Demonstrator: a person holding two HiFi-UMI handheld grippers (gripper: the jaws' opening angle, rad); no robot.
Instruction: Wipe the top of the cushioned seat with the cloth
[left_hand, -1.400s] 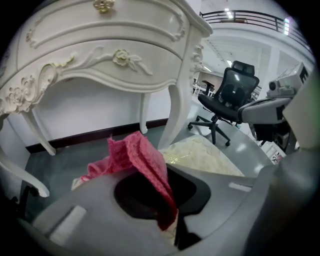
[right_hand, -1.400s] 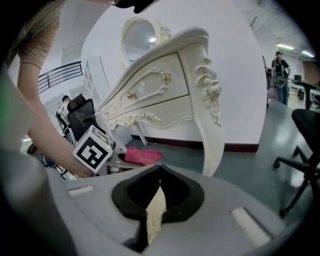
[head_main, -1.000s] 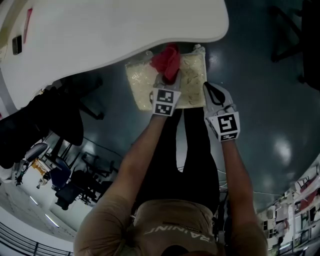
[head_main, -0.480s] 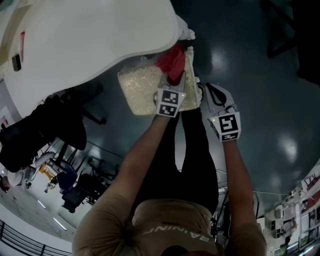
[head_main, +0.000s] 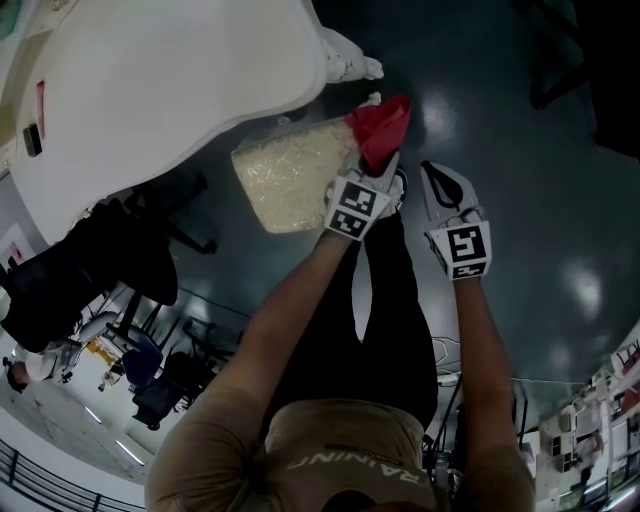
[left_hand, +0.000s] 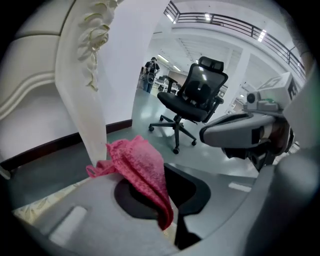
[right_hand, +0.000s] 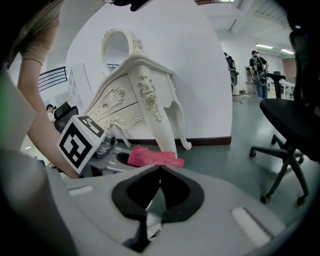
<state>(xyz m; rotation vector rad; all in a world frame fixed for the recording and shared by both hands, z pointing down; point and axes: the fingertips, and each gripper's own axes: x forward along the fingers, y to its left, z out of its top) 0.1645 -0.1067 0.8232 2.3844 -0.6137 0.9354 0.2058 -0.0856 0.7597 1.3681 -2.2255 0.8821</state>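
Head view: left tool (head_main: 383, 165) reaches forward from our left arm, its jaws clamped on the red cloth (head_main: 380, 128). The cloth bunches just ahead of the tips, at the far right corner of the cream seat (head_main: 285, 175). Part of it lies past the seat's edge, over the dark floor (head_main: 520, 120). We cannot tell whether it presses on the cushion. Most of the seat lies left of this tool, with its far edge tucked under the white counter (head_main: 170, 80). Right tool (head_main: 440, 180) hangs just right of the left one, apart from it, over the floor and off the seat.

Left gripper view: cloth pinched between the jaws. Its folds rise up and left from the tips toward a carved white leg (left_hand: 82, 75) close ahead-left. Black office chair (left_hand: 197, 97) well beyond, ahead-right.

Right gripper view: jaws together, tips meeting, nothing between them. Cloth and the left tool's marker cube (right_hand: 80, 142) show ahead-left, with the counter behind them.
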